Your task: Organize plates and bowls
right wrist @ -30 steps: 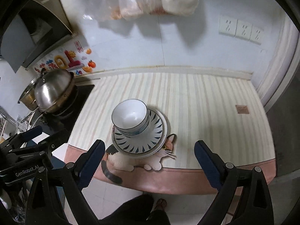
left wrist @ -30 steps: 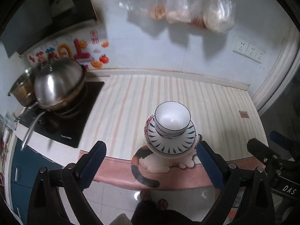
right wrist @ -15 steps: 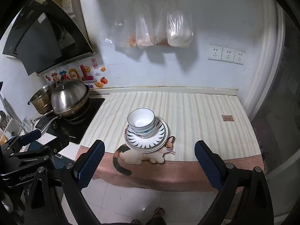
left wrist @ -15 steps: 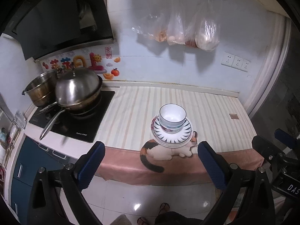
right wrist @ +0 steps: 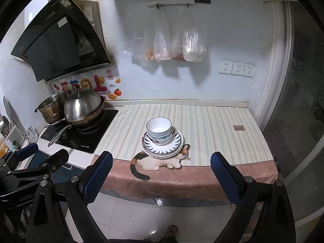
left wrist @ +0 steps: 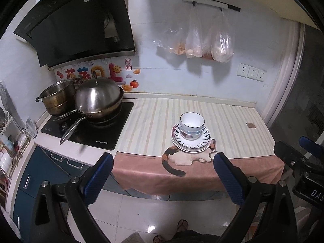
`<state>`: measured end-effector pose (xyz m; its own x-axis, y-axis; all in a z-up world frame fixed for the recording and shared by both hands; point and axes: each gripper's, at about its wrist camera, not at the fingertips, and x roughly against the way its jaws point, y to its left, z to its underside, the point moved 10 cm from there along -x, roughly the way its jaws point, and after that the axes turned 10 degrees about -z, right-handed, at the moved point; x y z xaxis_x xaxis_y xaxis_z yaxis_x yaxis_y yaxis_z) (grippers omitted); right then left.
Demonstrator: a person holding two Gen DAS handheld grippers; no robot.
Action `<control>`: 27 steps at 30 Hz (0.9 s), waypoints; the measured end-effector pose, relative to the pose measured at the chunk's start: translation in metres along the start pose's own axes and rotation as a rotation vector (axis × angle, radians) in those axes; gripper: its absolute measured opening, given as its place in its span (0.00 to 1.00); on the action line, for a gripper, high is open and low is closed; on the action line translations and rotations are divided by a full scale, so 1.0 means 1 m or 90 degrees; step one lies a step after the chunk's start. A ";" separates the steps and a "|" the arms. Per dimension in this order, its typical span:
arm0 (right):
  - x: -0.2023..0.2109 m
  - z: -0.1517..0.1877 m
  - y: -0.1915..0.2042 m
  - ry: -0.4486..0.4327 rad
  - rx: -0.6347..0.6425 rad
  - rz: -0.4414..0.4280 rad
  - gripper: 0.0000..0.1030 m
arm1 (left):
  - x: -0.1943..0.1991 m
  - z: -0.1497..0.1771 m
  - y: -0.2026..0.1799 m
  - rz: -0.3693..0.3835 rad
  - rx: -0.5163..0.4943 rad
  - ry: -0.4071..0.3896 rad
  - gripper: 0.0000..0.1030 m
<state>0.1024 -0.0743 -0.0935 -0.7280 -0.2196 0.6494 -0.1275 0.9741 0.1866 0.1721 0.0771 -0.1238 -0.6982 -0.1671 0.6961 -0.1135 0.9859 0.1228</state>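
Observation:
White bowls with blue rims (left wrist: 191,124) (right wrist: 159,128) sit nested on a stack of plates with blue petal patterns (left wrist: 203,140) (right wrist: 176,142), near the front of the striped counter cloth (left wrist: 154,119) (right wrist: 206,125). My left gripper (left wrist: 163,179) is open and empty, held well back from the counter over the floor. The right gripper (right wrist: 161,179) is likewise open and empty, far from the stack. In the left wrist view the right gripper's body shows at the right edge; in the right wrist view the left gripper's body shows at the lower left.
A lidded wok (left wrist: 97,99) (right wrist: 83,105) and a steel pot (left wrist: 56,97) (right wrist: 50,107) stand on the black hob (left wrist: 95,135) at left. Plastic bags (left wrist: 202,38) (right wrist: 178,40) hang on the wall. A cat picture (left wrist: 182,158) decorates the cloth's pink edge. A person's foot (left wrist: 182,224) is on the tiled floor.
Both grippers have pulled back and away from the counter; the bowl and plate stack now looks smaller and farther. The stack itself has not moved.

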 end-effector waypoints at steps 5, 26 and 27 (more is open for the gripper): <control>0.005 0.003 0.002 -0.002 -0.002 -0.004 0.97 | 0.004 0.001 0.002 -0.007 -0.001 -0.004 0.98; 0.005 -0.003 -0.014 -0.004 -0.006 0.010 0.97 | 0.010 0.002 0.008 -0.014 -0.013 -0.017 0.98; 0.004 -0.004 -0.015 -0.004 -0.005 0.009 0.97 | 0.010 0.002 0.008 -0.014 -0.013 -0.017 0.98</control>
<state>0.1036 -0.0899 -0.0905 -0.7340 -0.2048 0.6476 -0.1113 0.9768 0.1828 0.1630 0.0829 -0.1169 -0.7142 -0.1881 0.6742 -0.1147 0.9816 0.1524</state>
